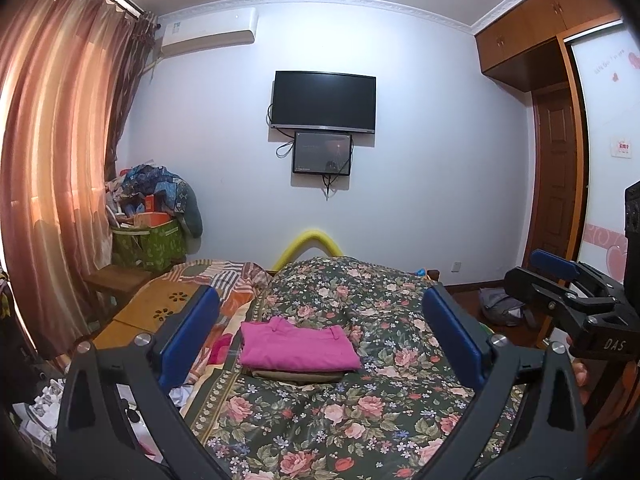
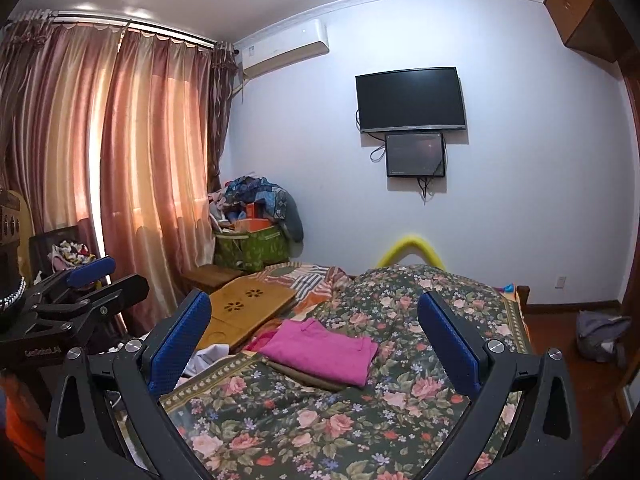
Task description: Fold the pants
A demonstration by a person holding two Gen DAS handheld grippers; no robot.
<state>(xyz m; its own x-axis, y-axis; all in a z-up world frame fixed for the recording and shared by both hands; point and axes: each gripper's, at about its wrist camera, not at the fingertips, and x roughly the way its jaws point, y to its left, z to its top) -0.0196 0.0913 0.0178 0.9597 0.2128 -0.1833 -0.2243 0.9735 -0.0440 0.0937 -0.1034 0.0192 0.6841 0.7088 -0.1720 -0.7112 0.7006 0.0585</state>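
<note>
Folded pink pants (image 1: 298, 346) lie on top of a folded tan garment (image 1: 296, 376) on the floral quilt (image 1: 360, 420) of the bed. My left gripper (image 1: 320, 300) hovers above the near part of the bed, open wide, its blue pads well apart and nothing between them. In the right wrist view the same pink pants (image 2: 320, 350) rest on the tan garment (image 2: 304, 378), and my right gripper (image 2: 316, 308) is also open and empty, held short of the stack. Each gripper shows at the edge of the other's view.
A wooden lap tray (image 2: 244, 308) lies on the bed's left side over a patchwork cover (image 1: 224, 276). A green bin of clutter (image 1: 150, 240) stands by the curtain (image 1: 60, 160). A grey bag (image 2: 600, 336) sits on the floor at right. A TV (image 1: 324, 100) hangs on the far wall.
</note>
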